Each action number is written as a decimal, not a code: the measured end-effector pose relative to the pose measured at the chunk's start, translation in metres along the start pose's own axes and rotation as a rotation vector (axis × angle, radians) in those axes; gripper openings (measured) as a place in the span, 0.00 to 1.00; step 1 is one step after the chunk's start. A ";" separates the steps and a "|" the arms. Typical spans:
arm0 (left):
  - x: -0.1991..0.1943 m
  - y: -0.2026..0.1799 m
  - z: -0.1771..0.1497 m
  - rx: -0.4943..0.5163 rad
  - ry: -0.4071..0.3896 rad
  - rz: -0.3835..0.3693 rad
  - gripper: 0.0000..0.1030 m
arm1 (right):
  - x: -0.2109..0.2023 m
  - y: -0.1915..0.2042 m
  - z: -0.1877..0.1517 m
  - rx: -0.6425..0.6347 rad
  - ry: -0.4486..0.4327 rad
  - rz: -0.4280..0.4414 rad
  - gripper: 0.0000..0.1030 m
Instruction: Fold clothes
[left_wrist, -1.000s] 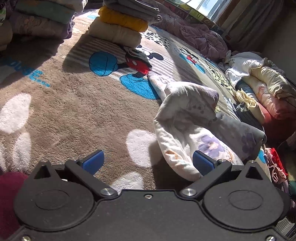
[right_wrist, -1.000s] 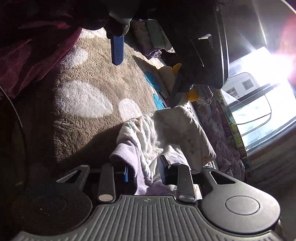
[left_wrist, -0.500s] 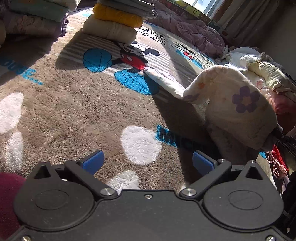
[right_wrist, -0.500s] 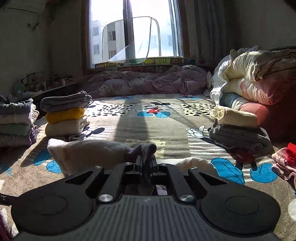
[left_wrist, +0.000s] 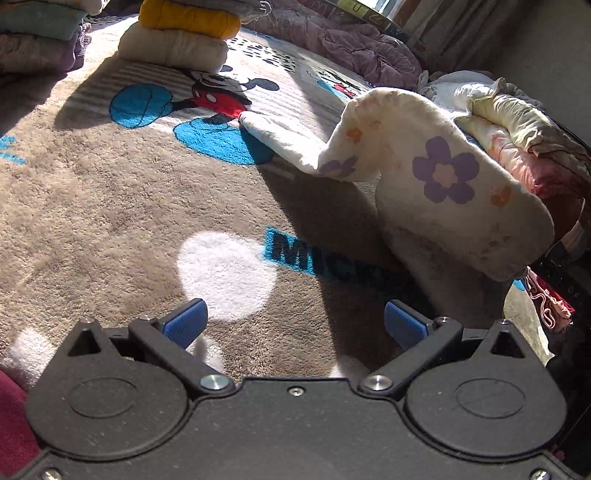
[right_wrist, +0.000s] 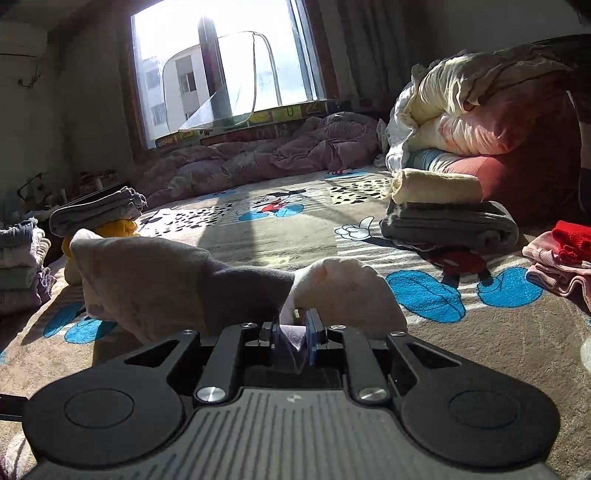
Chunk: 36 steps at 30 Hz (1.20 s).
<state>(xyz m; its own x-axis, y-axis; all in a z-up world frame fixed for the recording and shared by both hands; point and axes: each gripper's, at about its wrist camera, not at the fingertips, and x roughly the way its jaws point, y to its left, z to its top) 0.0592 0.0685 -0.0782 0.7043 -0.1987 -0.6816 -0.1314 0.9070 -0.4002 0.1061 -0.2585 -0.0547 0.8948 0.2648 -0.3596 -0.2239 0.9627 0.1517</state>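
The garment (left_wrist: 443, 192), a cream fleece piece with purple flowers, hangs lifted at the right of the left wrist view, one end raised and the far end (left_wrist: 273, 133) trailing down onto the rug (left_wrist: 110, 192) beside a blue patch of the cartoon print. In the right wrist view the same garment (right_wrist: 147, 280) bulges just ahead of the right gripper (right_wrist: 293, 332), and a purple fold of it sits between the blue pads (right_wrist: 313, 334). The jaws are opening; a small gap shows, and the cloth is still lodged between them.

The left gripper (left_wrist: 295, 321) hovers over the rug with its jaws spread wide and nothing between them; the garment hangs just beyond its right finger (left_wrist: 404, 325).

Around this lie folded stacks: a cream and yellow stack (left_wrist: 181, 40) at the far left of the rug, a grey and cream stack (right_wrist: 443, 210) to the right, and pink and red clothes (right_wrist: 561, 254) at the right edge. A rolled quilt (right_wrist: 480, 107) is piled behind, a mauve duvet (right_wrist: 266, 155) lies under the window (right_wrist: 221, 62), and sun falls across the rug.
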 end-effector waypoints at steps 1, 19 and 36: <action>0.003 -0.001 -0.001 0.008 0.006 0.013 1.00 | -0.002 0.006 0.000 -0.051 -0.012 0.003 0.91; 0.008 0.006 0.004 -0.078 0.029 -0.054 1.00 | -0.097 0.126 -0.049 -0.978 0.028 0.302 0.93; 0.007 0.017 0.003 -0.106 0.024 -0.046 1.00 | -0.022 0.183 -0.086 -0.780 0.161 0.261 0.14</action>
<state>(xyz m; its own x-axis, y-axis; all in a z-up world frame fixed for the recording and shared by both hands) 0.0636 0.0834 -0.0876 0.6945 -0.2488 -0.6751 -0.1737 0.8526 -0.4929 0.0123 -0.0830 -0.0987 0.7245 0.4322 -0.5370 -0.6721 0.6158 -0.4112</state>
